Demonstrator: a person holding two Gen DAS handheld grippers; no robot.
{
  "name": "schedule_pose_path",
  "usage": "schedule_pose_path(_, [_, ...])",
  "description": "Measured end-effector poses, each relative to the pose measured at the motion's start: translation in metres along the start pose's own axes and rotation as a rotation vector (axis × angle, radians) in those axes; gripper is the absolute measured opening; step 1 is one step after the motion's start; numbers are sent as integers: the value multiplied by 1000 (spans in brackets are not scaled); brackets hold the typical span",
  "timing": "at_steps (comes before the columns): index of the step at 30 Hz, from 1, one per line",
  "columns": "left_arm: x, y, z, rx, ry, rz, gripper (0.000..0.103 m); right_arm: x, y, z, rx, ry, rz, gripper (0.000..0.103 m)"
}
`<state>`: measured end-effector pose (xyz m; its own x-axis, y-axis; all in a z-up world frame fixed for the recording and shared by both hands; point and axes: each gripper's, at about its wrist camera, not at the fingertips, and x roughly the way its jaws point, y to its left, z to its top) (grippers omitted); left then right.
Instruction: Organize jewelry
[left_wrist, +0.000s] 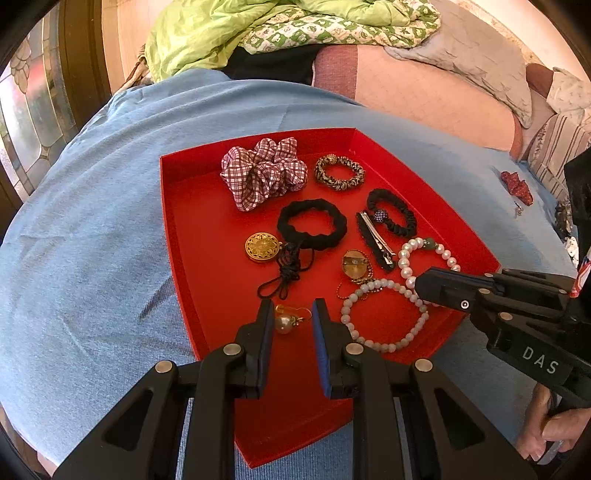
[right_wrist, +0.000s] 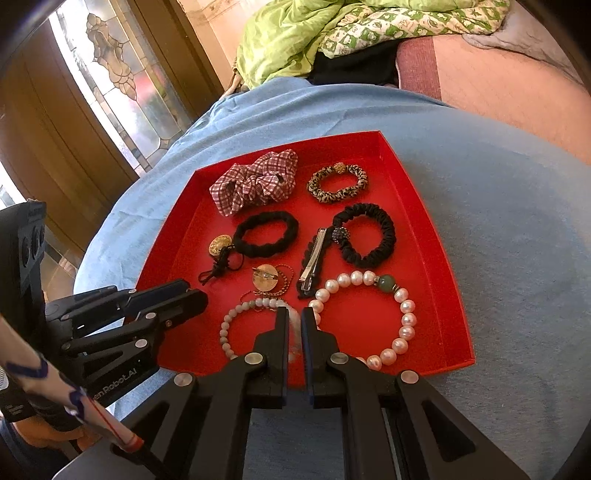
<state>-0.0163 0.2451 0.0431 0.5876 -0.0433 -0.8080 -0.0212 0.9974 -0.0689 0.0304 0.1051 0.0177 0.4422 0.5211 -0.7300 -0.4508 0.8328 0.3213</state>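
Note:
A red tray (left_wrist: 177, 221) (right_wrist: 436, 236) lies on a blue cloth and holds jewelry and hair ties. My left gripper (left_wrist: 293, 314) is open, its fingers on either side of a pearl earring (left_wrist: 284, 325) lying in the tray. My right gripper (right_wrist: 294, 323) is shut on the pale bead bracelet (right_wrist: 229, 325) (left_wrist: 384, 347), which rests on the tray floor. A white pearl bracelet with a green bead (right_wrist: 402, 314) (left_wrist: 406, 258) lies beside it. The right gripper also shows in the left wrist view (left_wrist: 424, 286).
The tray also holds a checked scrunchie (left_wrist: 262, 170), a leopard tie (left_wrist: 340, 171), two black scrunchies (left_wrist: 312, 223) (right_wrist: 365, 236), a hair clip (left_wrist: 375, 238), a gold pendant on cord (left_wrist: 261, 247) and a gold brooch (right_wrist: 264, 282). Red items (left_wrist: 517, 186) lie on the cloth at right.

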Motion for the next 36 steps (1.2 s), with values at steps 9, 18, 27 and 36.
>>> schedule_pose_path(9, [1,-6,0,16,-5,14,29,-12,-3,0,6,-23,-6,22])
schedule_pose_path(18, [2,-10,1,23,-17,35,42,-24,-7,-1,13,-41,-17,22])
schedule_pose_path(27, [3,-16,4,42,-60,115,66,-38,-13,0,1,-74,-69,43])
schedule_pose_path(36, [-4,-21,3,49,-106,211,76,-42,-24,1,-24,-87,-179,79])
